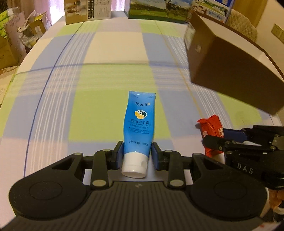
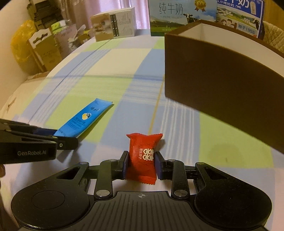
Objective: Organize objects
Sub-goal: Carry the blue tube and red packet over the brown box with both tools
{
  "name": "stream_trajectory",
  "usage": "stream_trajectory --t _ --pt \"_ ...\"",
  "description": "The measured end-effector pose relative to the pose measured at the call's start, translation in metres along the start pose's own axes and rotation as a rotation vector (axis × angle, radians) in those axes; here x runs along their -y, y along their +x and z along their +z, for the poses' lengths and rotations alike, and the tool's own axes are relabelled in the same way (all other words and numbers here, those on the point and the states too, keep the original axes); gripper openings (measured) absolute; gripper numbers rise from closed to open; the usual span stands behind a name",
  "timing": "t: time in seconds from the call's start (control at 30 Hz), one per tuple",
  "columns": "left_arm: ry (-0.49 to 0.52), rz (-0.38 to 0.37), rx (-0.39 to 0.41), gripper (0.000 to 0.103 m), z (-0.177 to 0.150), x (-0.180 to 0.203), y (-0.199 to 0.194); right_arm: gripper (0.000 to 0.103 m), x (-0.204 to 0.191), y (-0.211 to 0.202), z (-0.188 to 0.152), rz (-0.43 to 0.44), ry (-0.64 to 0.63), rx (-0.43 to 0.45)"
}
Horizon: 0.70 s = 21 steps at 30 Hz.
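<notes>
The desk [image 1: 110, 53] wears a checked cloth [image 2: 110, 85] in pale green, blue and cream squares, crossed by thin dark and yellow lines. Warm, dim indoor light tints everything slightly yellow. At the far edge, ahead of the hand-held gripper, stands a beige printed carton [image 2: 113, 24], and to its right two milk cartons [image 2: 182, 16] printed with meadows and cows. Beyond the desk's left edge, stacked cardboard boxes [image 2: 46, 48] crowd together, with a yellow plastic bag [image 2: 19, 44] beside them. Pinkish curtains [image 2: 113, 5] hang behind the cartons. Far right, a quilted cushion [image 1: 243, 23] shows, and a cream wall carries a switch plate [image 1: 277, 32].
</notes>
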<state>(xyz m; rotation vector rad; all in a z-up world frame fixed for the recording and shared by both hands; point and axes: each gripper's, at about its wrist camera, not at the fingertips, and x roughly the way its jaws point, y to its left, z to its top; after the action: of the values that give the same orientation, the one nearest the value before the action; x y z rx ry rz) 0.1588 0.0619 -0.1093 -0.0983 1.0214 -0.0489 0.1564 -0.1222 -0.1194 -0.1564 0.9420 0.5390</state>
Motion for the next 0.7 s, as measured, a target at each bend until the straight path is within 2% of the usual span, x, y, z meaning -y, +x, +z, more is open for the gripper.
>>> stream_trajectory --t 0.23,0.47,0.7 --pt "0.048 0.023 -0.028 0.028 -0.042 0.034 -0.025 0.027 0.004 -0.035 -0.042 0.0 -0.017 -0.026" --pt "0.103 0.029 -0.051 0.029 -0.054 0.056 -0.03 0.028 0.008 -0.054 -0.064 -0.026 -0.015 -0.025" --pt "0.127 0.057 -0.057 0.047 -0.049 0.064 -0.023 0.038 0.012 -0.053 -0.064 -0.043 -0.004 -0.017"
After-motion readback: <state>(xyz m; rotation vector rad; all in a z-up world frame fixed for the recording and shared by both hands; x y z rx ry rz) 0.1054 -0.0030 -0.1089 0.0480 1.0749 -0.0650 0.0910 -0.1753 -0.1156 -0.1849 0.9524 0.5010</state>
